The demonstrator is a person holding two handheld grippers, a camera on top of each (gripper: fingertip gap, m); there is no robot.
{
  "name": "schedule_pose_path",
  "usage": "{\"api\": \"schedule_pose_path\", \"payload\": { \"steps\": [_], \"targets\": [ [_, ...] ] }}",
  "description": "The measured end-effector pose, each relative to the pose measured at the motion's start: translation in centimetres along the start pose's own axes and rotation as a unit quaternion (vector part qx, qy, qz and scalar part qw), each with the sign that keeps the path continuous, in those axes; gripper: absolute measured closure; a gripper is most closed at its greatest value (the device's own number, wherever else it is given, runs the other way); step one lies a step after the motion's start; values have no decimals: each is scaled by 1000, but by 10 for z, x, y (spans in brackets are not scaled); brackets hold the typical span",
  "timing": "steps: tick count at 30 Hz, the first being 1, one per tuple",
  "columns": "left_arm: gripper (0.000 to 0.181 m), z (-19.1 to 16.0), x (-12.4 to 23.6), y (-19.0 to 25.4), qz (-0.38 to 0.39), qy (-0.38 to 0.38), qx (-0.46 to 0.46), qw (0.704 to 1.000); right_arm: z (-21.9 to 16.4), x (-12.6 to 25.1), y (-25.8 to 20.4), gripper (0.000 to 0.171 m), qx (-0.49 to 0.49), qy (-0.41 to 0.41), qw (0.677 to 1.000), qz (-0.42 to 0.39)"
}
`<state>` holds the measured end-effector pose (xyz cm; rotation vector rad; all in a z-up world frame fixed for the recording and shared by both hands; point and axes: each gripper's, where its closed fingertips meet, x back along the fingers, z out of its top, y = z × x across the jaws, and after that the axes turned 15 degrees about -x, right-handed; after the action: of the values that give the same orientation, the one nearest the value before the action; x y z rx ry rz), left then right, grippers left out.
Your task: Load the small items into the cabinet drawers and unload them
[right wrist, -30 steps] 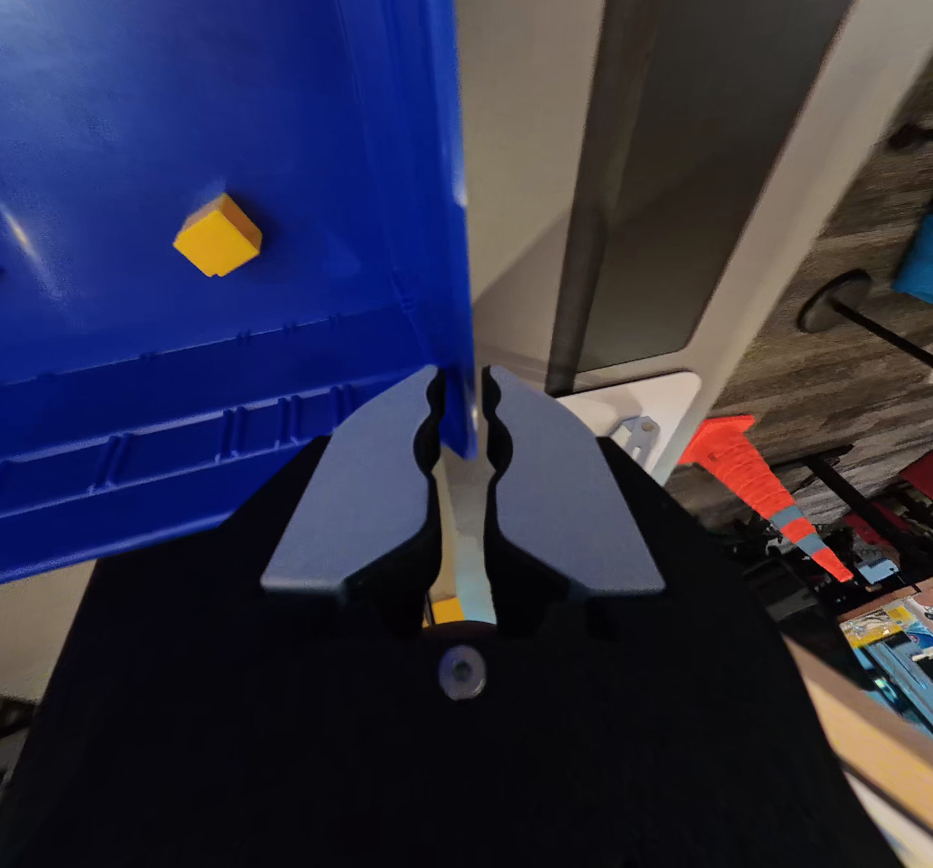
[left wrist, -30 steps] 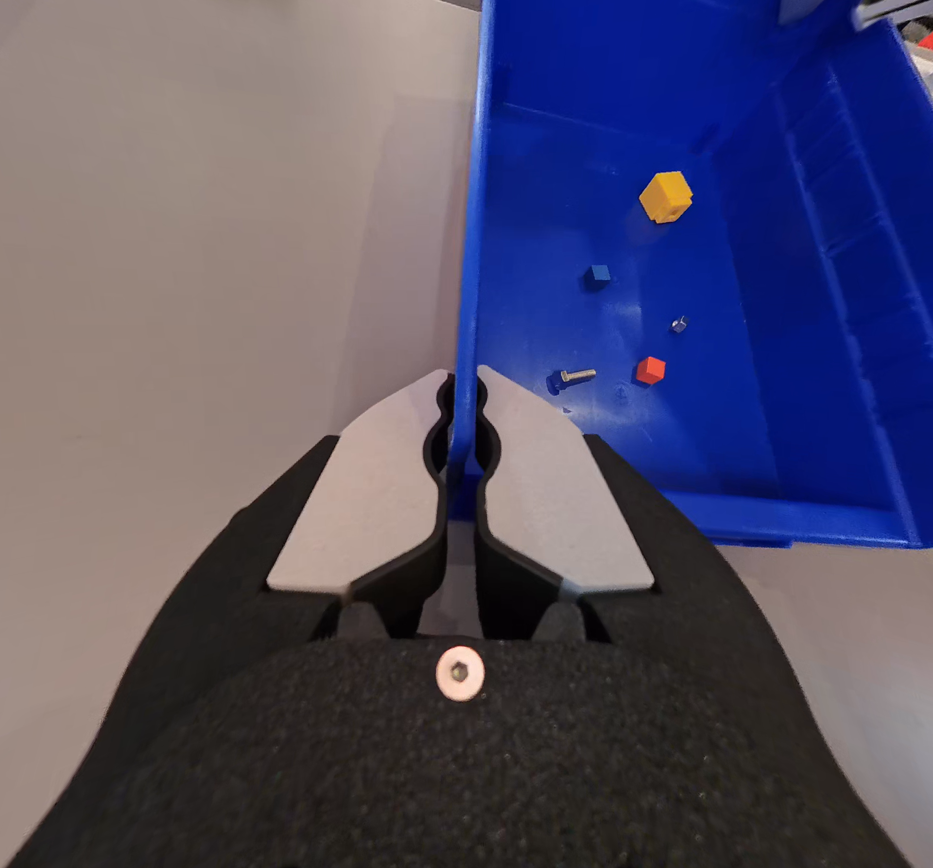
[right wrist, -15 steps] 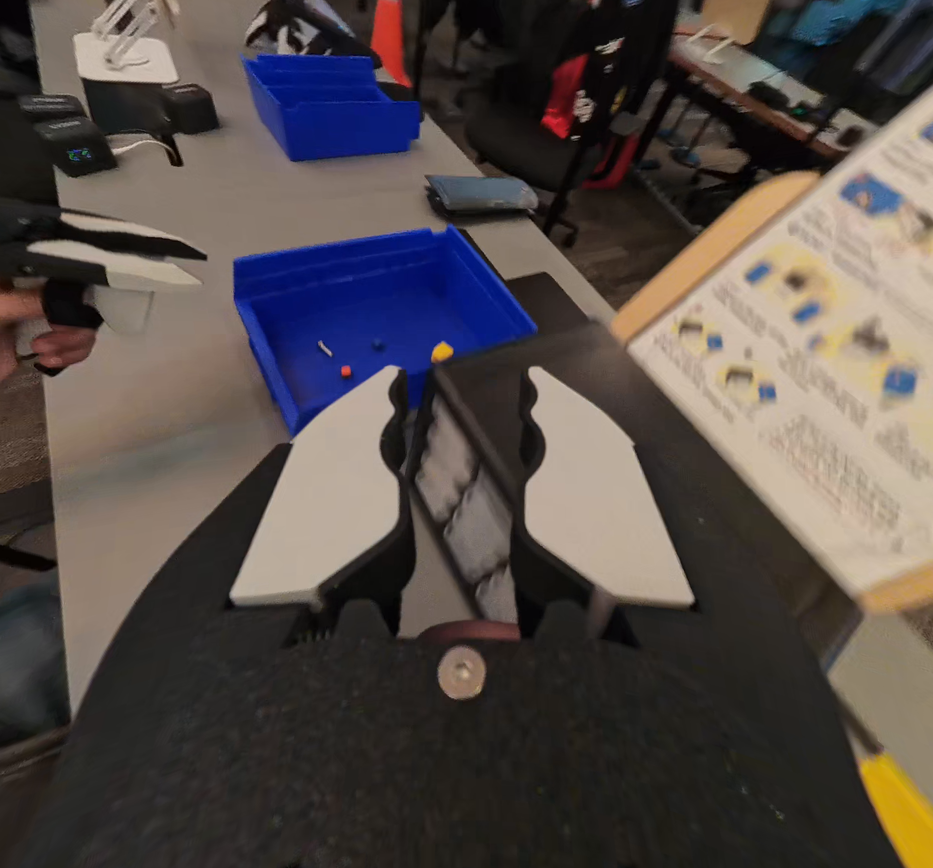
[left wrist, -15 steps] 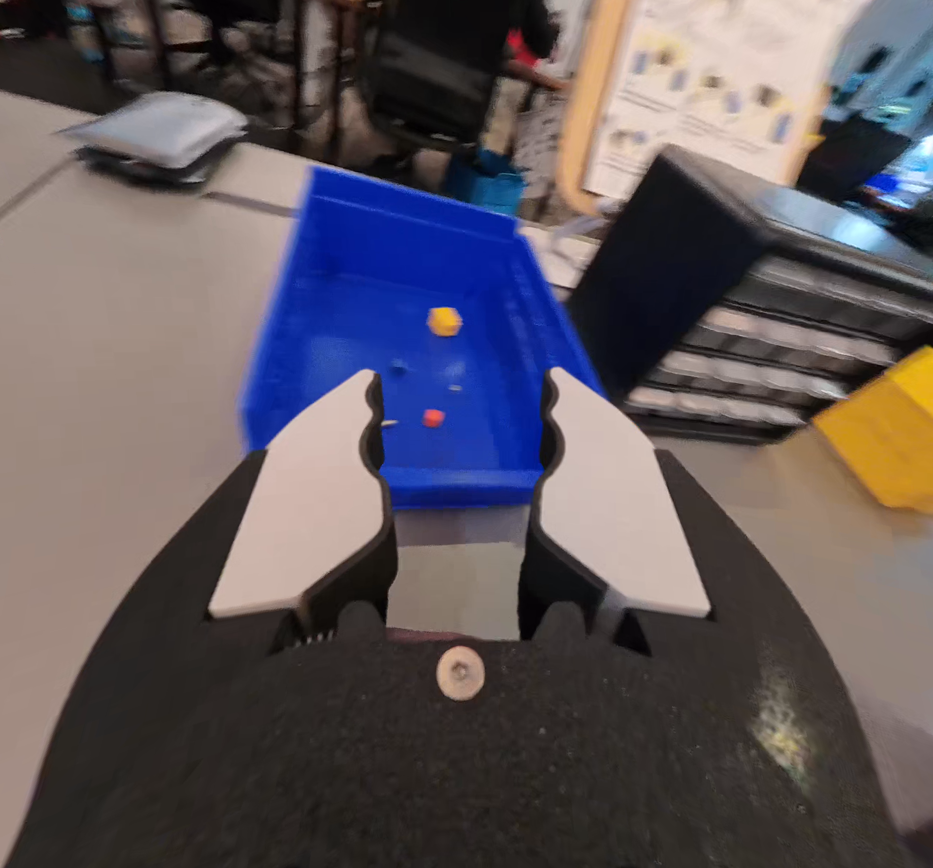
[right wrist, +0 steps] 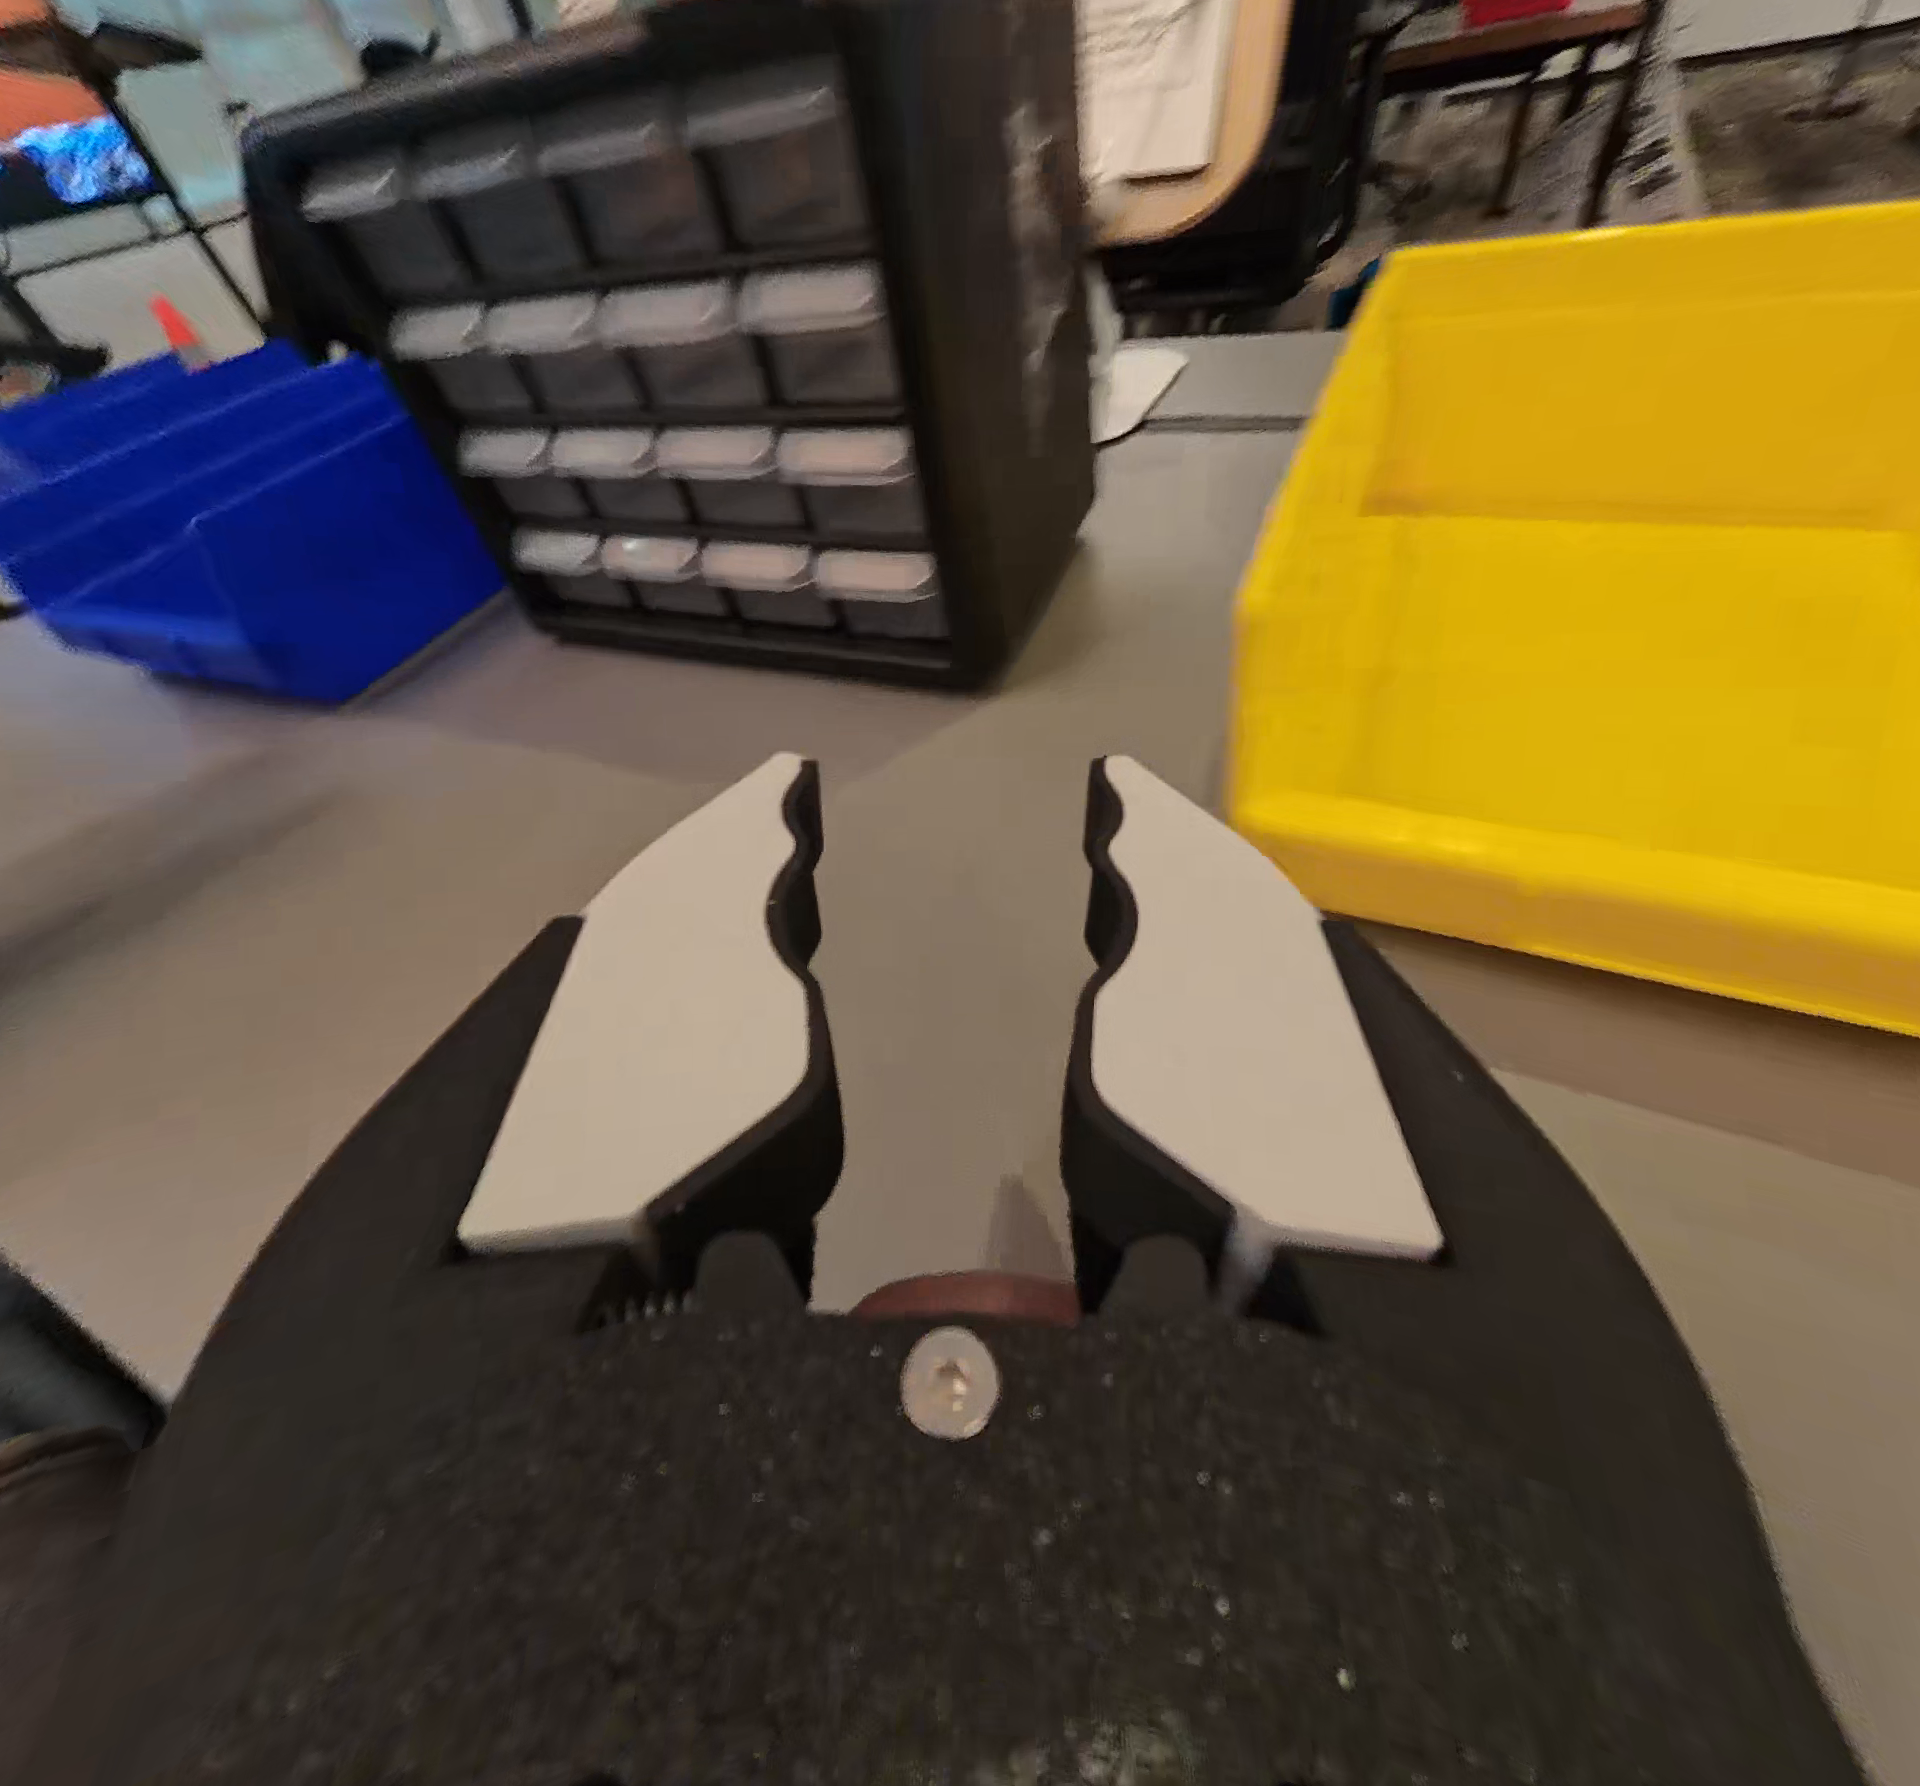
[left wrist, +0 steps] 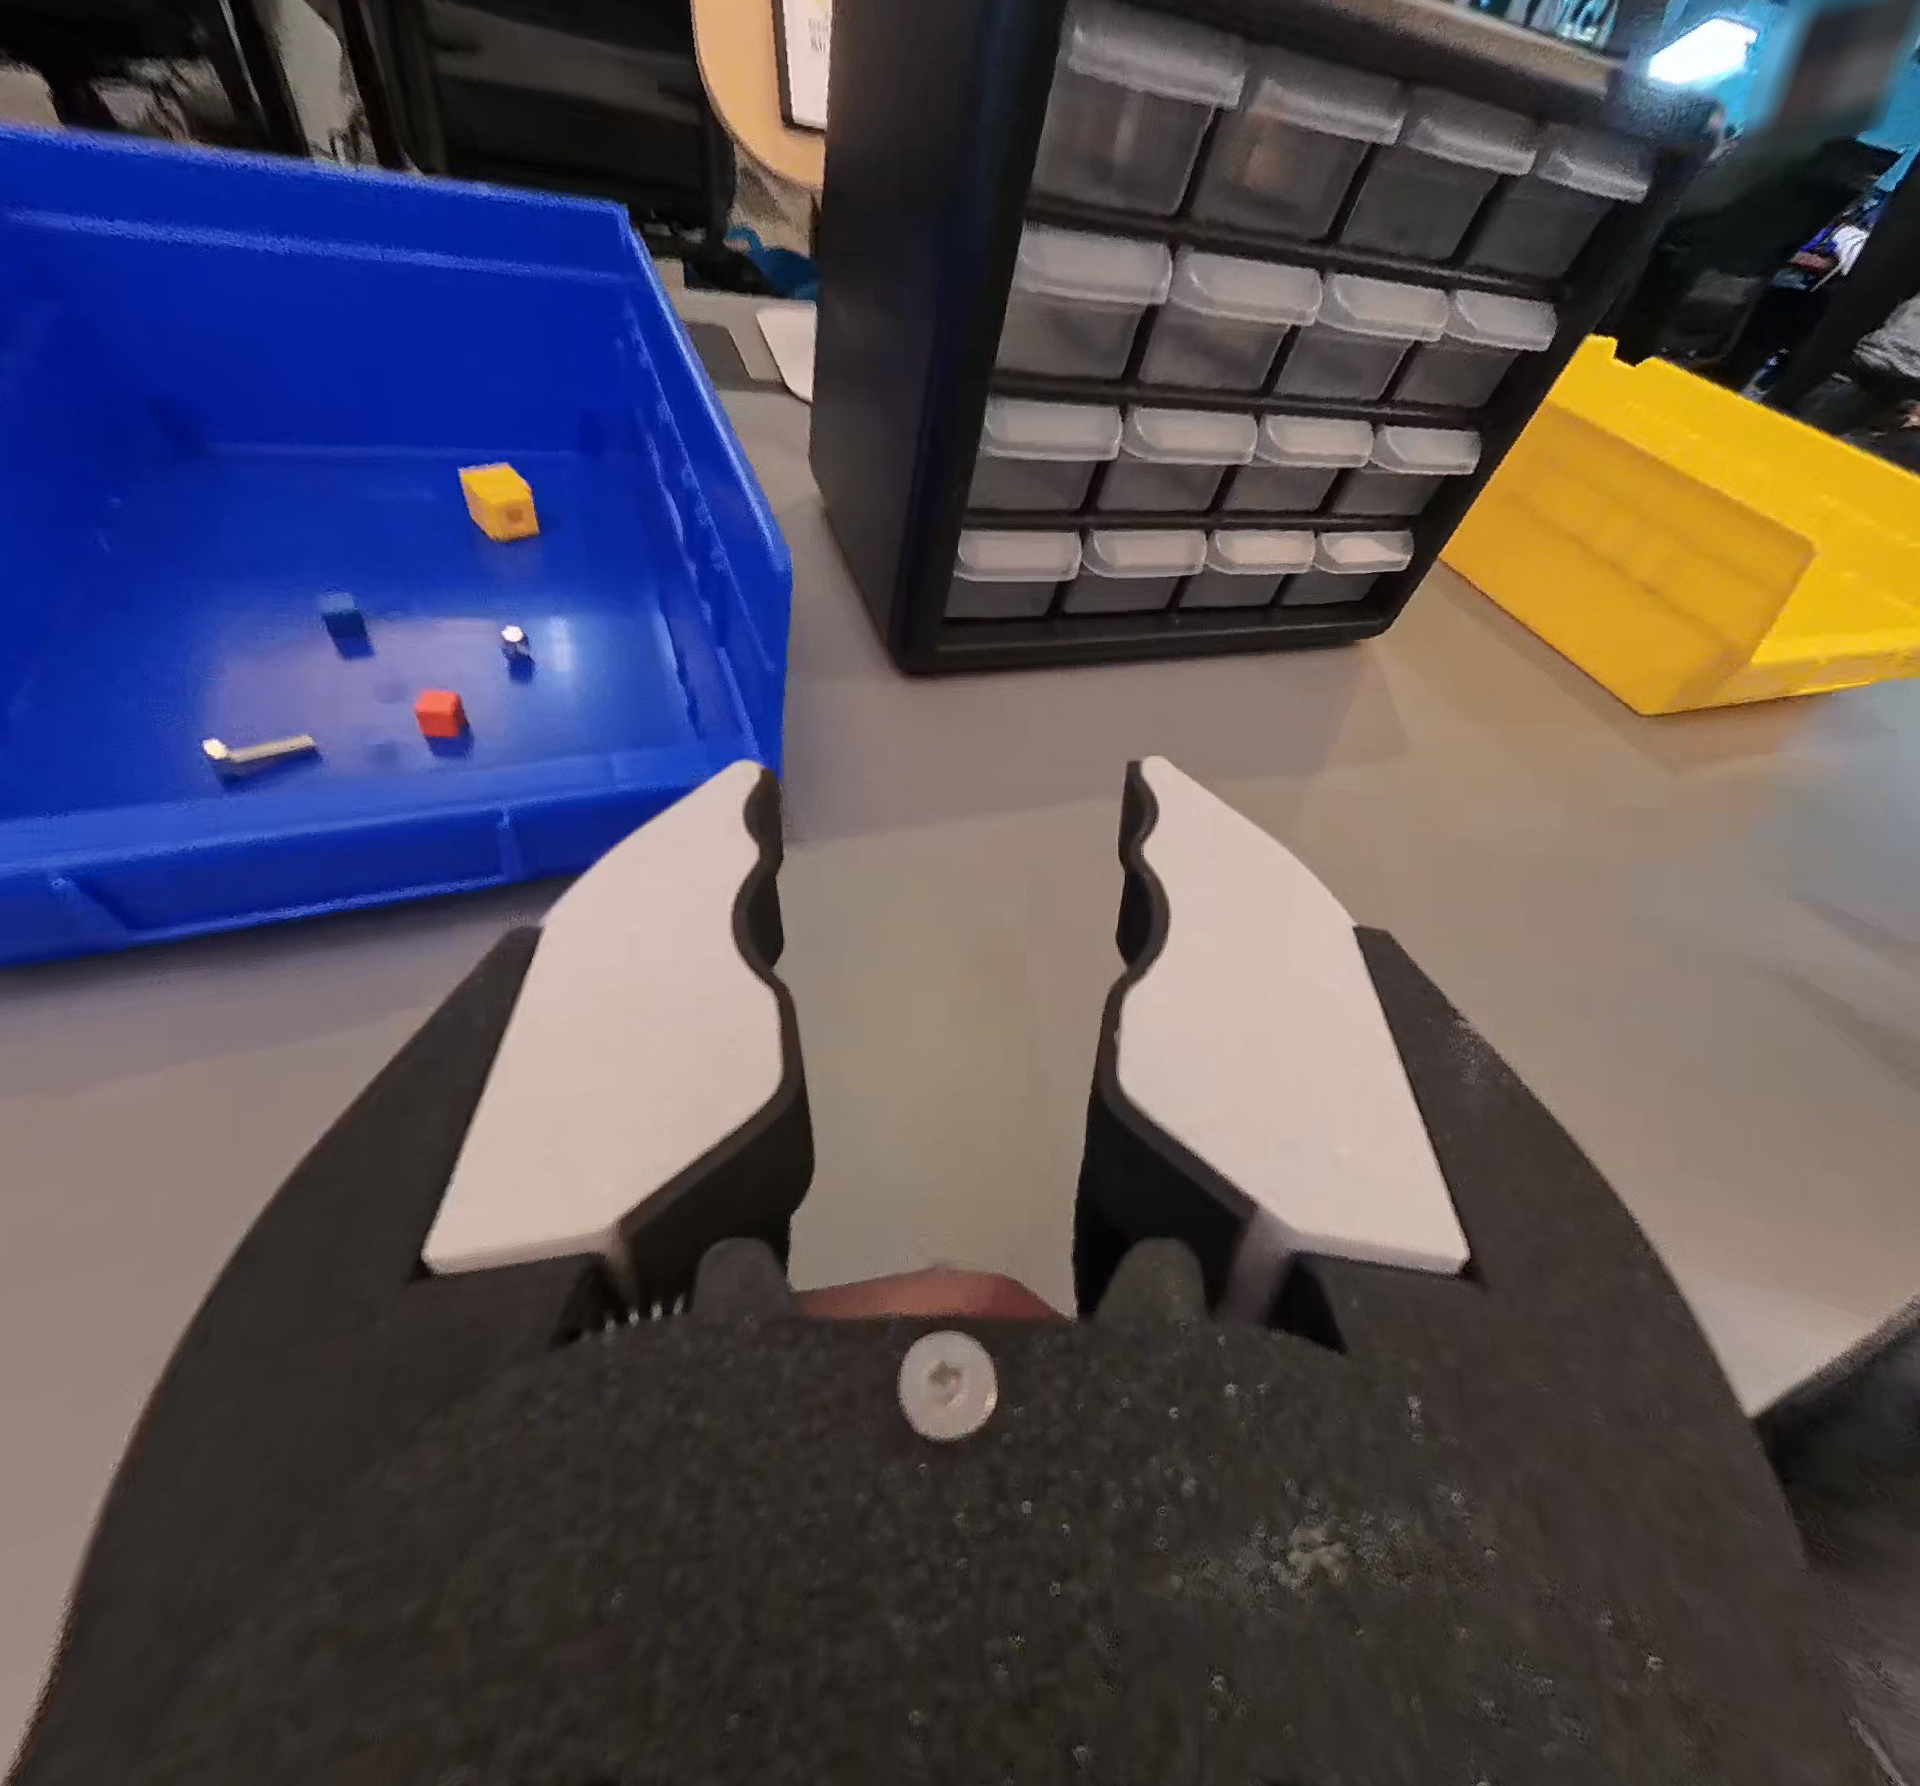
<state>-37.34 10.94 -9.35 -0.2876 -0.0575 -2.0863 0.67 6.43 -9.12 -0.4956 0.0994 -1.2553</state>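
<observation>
Grey counter [left wrist: 1558, 957]: bare stretch btwn bins. Black cabinet [left wrist: 1174, 365] centre, drawers shut. Yellow bin [right wrist: 1579, 593] just right, blue bin [left wrist: 675, 448] just left w/ small items [left wrist: 441, 713]. Left hand-held gripper [left wrist: 948, 801] and right hand-held gripper [right wrist: 948, 791] both spread, holding nothing.

Left gripper [left wrist: 948, 786], fingers [left wrist: 644, 998] spread, faces cabinet [left wrist: 1195, 323] between blue bin [left wrist: 717, 531] and yellow bin [left wrist: 1662, 573].

Each gripper, the left gripper [left wrist: 948, 780] and the right gripper [right wrist: 948, 780], has pale grey fingers [left wrist: 644, 1009] with wavy black inner pads on a grainy black body, a silver hex screw [left wrist: 948, 1391] behind them.
</observation>
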Motion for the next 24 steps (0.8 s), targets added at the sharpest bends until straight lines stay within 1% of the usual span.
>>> {"api": "schedule_pose_path", "payload": {
  "steps": [2, 4, 7, 9, 11, 15, 19, 21, 24],
  "targets": [
    [119, 2, 2, -7, 17, 7, -17, 1000, 8, 7, 23, 125, -3, 27, 999, -20],
    [120, 1, 5, -13, 28, 12, -25, 999, 11, 9, 37, 130, -15, 38, 999, -23],
    [120, -9, 8, -17, 33, -2, -29, 999, 18, 2, 33, 130, -41, 32, 999, 14],
    [121, -12, 11, -23, 43, -8, -26, 999, 15, -2, 35, 129, -43, 30, 999, 7],
    [122, -9, 14, -28, 46, 4, -15, 999, 9, -3, 36, 129, -39, 22, 999, -3],
    [122, -18, 11, -30, 39, -12, -5, 999, 1, -6, 30, 129, -14, 10, 1000, -11],
    [123, -19, 9, -17, 14, -18, 5, 1000, -7, -14, 14, 129, 29, -12, 999, 7],
    [123, -23, 8, -8, 2, -29, -3, 1000, -14, -19, 9, 129, 46, -26, 999, 11],
    [123, -23, 6, 0, 0, -39, -31, 999, -23, -19, -5, 130, 37, -41, 998, 34]
  ]
}}
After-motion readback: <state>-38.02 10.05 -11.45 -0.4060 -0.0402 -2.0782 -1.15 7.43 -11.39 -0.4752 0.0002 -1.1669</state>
